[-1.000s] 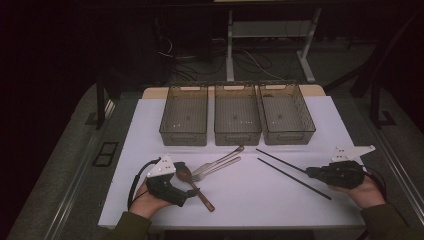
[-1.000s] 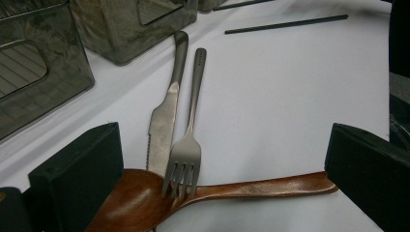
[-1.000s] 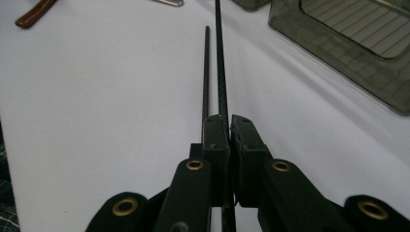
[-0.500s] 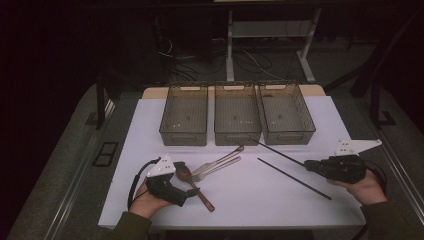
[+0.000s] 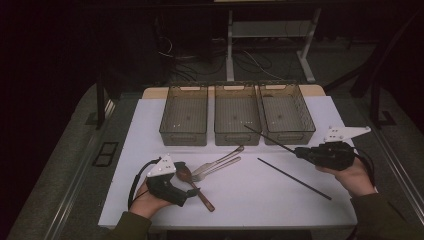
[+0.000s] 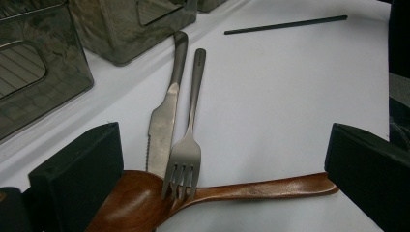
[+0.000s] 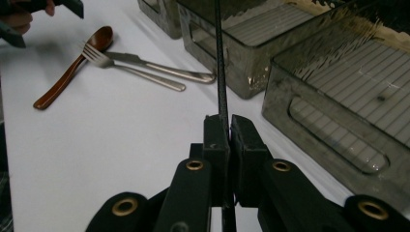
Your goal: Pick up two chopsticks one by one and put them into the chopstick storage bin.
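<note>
gripping a black chopstick (image 7: 220, 72), the right claw (image 7: 226, 126) is seen with its jaws clamped together on the stick, which runs out ahead of the jaws toward the trays; in the high view the right claw (image 5: 300, 151) is held above the white worktop (image 5: 250, 200) just in front of the right tray (image 5: 287, 112), with the chopstick (image 5: 267, 138) raised and angled toward the middle tray (image 5: 236, 117). a second chopstick (image 5: 294, 179) is left lying flat on the worktop, near the right hand (image 5: 352, 177) and apart from the held one. the left claw (image 6: 217, 159) is held with jaws wide apart, nothing pinched, resting low at a wooden spoon (image 6: 203, 195); a fork (image 6: 186, 150) is laid with its tines over the spoon's neck, and a knife (image 6: 164, 116) is beside the fork, touching it. the left tray (image 5: 184, 115) is set beside the middle one, all three in a row at the far side of the worktop
</note>
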`<move>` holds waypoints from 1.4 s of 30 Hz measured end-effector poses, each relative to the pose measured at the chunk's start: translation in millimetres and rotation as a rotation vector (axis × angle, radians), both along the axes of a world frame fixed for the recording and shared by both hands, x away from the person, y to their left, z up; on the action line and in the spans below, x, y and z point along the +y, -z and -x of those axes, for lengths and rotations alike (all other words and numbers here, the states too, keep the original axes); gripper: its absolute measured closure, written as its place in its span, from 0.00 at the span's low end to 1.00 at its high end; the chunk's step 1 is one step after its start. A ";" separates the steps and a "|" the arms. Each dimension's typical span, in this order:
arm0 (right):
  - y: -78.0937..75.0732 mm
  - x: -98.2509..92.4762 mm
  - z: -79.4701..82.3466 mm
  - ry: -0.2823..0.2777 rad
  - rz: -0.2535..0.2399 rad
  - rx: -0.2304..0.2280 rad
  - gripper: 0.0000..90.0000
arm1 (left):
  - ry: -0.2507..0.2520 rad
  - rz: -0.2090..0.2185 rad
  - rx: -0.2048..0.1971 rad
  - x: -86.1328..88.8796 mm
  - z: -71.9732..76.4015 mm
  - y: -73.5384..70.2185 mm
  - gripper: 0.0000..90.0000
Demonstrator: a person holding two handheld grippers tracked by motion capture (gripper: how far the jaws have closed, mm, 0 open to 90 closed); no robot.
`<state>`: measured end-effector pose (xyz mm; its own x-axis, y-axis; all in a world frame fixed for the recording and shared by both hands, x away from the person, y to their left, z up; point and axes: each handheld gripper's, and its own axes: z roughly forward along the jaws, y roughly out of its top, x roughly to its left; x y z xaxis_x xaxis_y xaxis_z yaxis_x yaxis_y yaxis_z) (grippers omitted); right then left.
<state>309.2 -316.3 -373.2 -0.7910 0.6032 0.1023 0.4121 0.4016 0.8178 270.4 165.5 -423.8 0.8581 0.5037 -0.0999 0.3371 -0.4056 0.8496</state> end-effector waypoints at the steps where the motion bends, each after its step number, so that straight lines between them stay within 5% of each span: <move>1: -0.9 2.0 -1.9 0.002 -0.002 0.000 0.94 | 0.001 -0.002 0.002 0.2 0.0 -0.2 0.00; 15: -7.0 39.9 -32.7 0.035 -0.019 -0.003 0.94 | -0.001 0.006 -0.003 0.3 -0.5 -0.3 0.00; 42: -12.7 169.5 -99.6 0.054 0.023 0.022 0.94 | 0.012 0.019 -0.011 -1.7 -0.2 -1.5 0.00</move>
<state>408.8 -146.8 -360.6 -0.7552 0.6470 0.1052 0.4516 0.3972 0.7989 270.6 163.8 -422.3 0.8650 0.4917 -0.1002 0.3231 -0.3929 0.8609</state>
